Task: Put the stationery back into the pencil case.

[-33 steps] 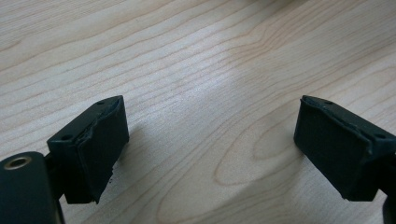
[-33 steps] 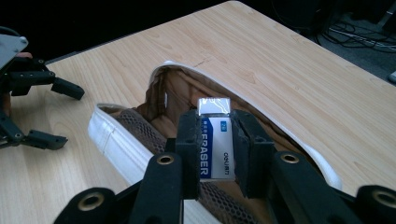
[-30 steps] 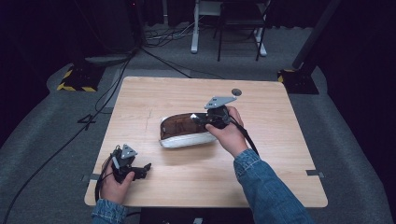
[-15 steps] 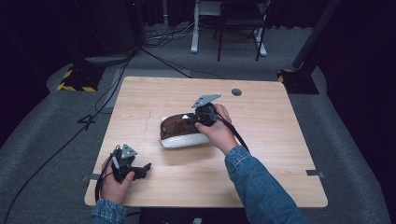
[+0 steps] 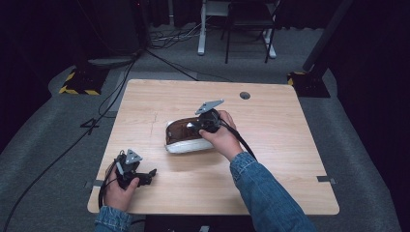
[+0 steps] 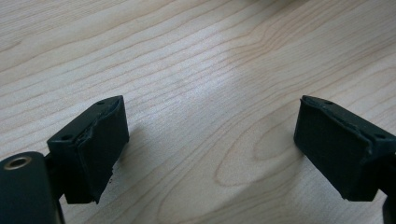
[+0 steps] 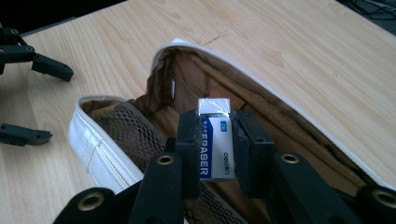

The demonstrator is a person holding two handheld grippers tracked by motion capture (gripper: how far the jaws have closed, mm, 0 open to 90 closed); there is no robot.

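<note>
Item: eraser (image 7: pixel 215 147), white with a blue-and-white sleeve, clamped upright between the jaws of our right gripper (image 7: pixel 214 140). The jaws are closed on its two sides and it stands proud of their tips. We hold it above the open mouth of the pencil case (image 5: pixel 183 137), which lies near the middle of the worktop (image 5: pixel 290 145).

Item: pencil case, white outside, brown lining, mesh pocket on the near wall. The mouth gapes, but the walls are soft and nothing braces them.

Item: left gripper (image 5: pixel 129 169), resting near the worktop's front left edge, well apart from the case. Its jaws stand wide open with nothing between them.

Risks, as we judge them:
- Released too high or off-centre, the eraser may strike the white rim and bounce onto the worktop.
- Our jaws may snag the mesh pocket or lining on the way in and drag the unbraced case.
- The smooth sleeve may let the eraser slip or tilt in our grip.
</note>
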